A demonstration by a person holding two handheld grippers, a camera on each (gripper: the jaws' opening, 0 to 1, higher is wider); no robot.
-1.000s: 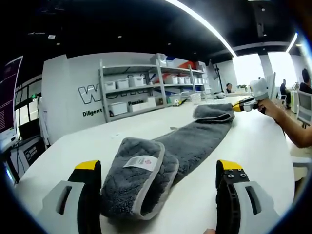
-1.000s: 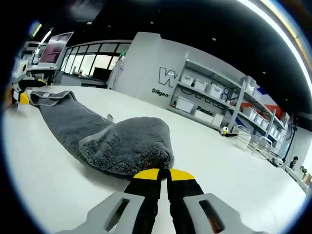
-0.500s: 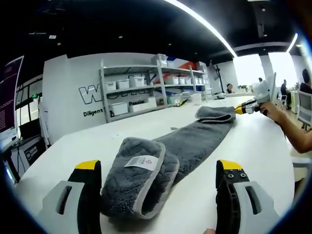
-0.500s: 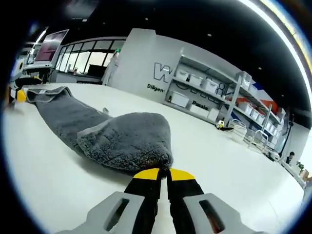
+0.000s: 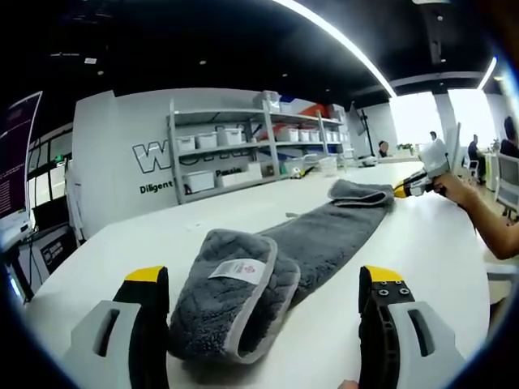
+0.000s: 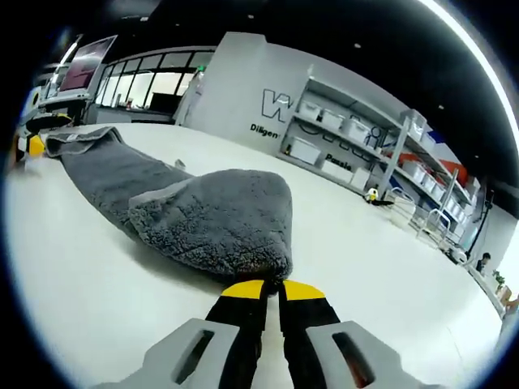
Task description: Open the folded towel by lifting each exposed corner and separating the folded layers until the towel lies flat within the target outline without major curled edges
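Grey and plush, the towel [image 5: 276,255] is lying in a long strip across the white table [image 5: 422,243], with both ends folded back over themselves. In the left gripper view, the near end is doubled over into a thick loop edged in pale grey trim, and a white care label [image 5: 241,270] is showing on top of it. That looped end is sitting between the wide-spread jaws of the left gripper [image 5: 263,288], nearer the left jaw; the yellow-tipped jaws are gripping nothing. At the far end of the strip, the right gripper [image 5: 418,185] is reaching in from the right, held by a person's hand [image 5: 454,188], with its yellow tip at the towel's folded edge.

In the right gripper view, the right gripper [image 6: 272,290] is holding its yellow-tipped jaws pressed together on the edge of the towel's [image 6: 203,223] folded end, which is mounding up just ahead of them. The strip is running away across the table [image 6: 365,275] toward the left gripper [image 6: 28,144] at the far end. Metal shelving [image 6: 365,162] with white bins is standing along the back wall.
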